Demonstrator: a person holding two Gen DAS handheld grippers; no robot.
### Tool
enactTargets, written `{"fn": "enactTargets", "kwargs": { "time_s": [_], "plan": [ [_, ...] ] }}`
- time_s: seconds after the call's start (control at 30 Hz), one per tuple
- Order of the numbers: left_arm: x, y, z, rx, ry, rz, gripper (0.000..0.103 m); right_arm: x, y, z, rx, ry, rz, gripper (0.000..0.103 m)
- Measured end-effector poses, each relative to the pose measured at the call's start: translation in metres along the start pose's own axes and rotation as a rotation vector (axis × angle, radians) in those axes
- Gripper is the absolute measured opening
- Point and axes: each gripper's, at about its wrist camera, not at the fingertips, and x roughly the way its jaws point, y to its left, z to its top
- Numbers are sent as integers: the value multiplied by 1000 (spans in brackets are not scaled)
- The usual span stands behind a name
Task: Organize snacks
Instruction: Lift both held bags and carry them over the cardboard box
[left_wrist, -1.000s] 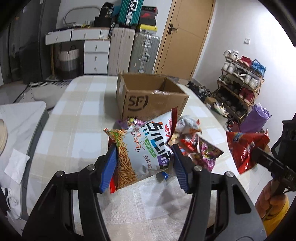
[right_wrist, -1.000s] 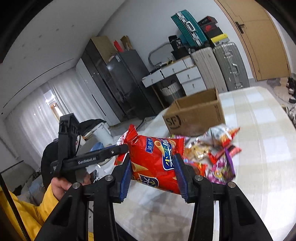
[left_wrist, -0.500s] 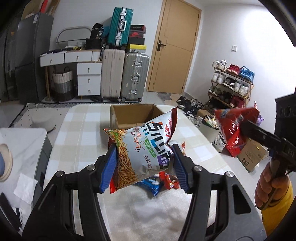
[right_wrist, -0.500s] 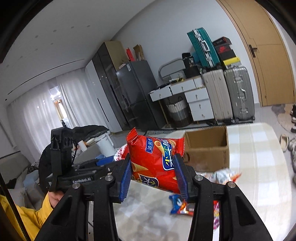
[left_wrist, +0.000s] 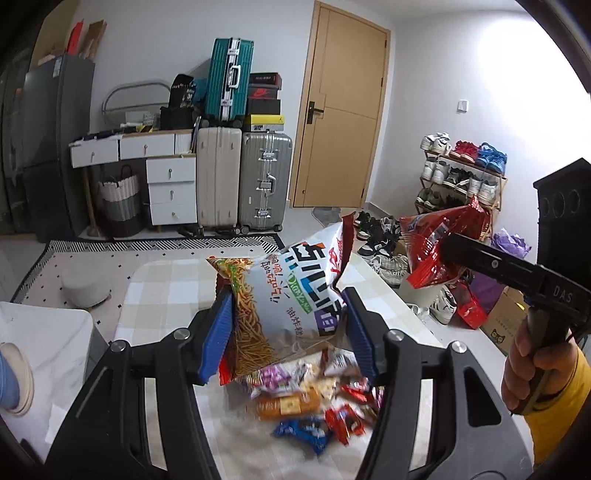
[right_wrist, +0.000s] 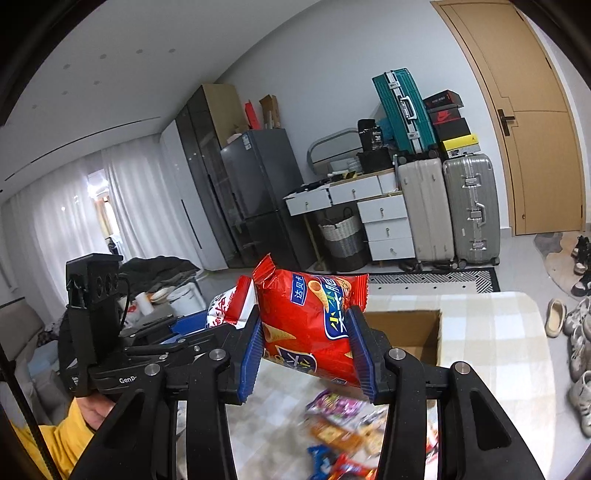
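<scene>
Pinching a bag each, both grippers are loaded: left gripper (left_wrist: 288, 332) has its blue pads pressed on the sides of the white noodle-snack bag (left_wrist: 284, 295), right gripper (right_wrist: 306, 350) has its pads clamped on the red corn-snack bag (right_wrist: 314, 321), both bags crumpled at the waist and held off the table w/ nothing under them. From the right wrist view the cardboard box (right_wrist: 417, 332) sits just behind the red bag, open top, inside looks bare as far as I can see. Below, a blurred pile of small packets (left_wrist: 314, 402) lies on the checked tablecloth (left_wrist: 162, 291), approx between the fingers and the box. Judging progress: early. Two bags picked, none seen boxed, most of the pile left to sort, prob. into that box.
</scene>
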Motion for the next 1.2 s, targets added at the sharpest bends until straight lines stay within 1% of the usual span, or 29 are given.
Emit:
{"fn": "enactTargets", "kwargs": {
  "time_s": [0.17, 0.2, 0.27, 0.4, 0.6, 0.8, 0.9, 1.07, 1.13, 1.2],
  "plan": [
    [56, 8, 19, -30, 64, 1, 55, 46, -30, 19, 28, 38, -28, 44],
    [75, 12, 20, -30, 81, 6, 55, 55, -35, 22, 30, 45, -32, 44],
    [98, 12, 22, -31, 118, 4, 55, 75, -47, 24, 37, 61, -37, 44],
    [169, 23, 21, -39, 201, 6, 55, 119, -76, 26, 62, 113, -60, 44],
    [258, 38, 3, -54, 321, 9, 55, 181, -122, 16, 106, 225, -115, 44],
    [340, 56, -18, -93, 447, 0, 55, 219, -154, -1, 121, 302, -147, 44],
    [370, 65, -25, -92, 494, 0, 55, 233, -164, -8, 102, 339, -169, 44],
    [409, 76, -39, -94, 535, -2, 55, 247, -168, -25, 61, 384, -188, 44],
    [414, 84, -45, -91, 541, 3, 55, 250, -167, -30, 44, 397, -192, 44],
    [421, 85, -48, -91, 547, 5, 56, 253, -169, -34, 40, 409, -192, 44]
  ]
}}
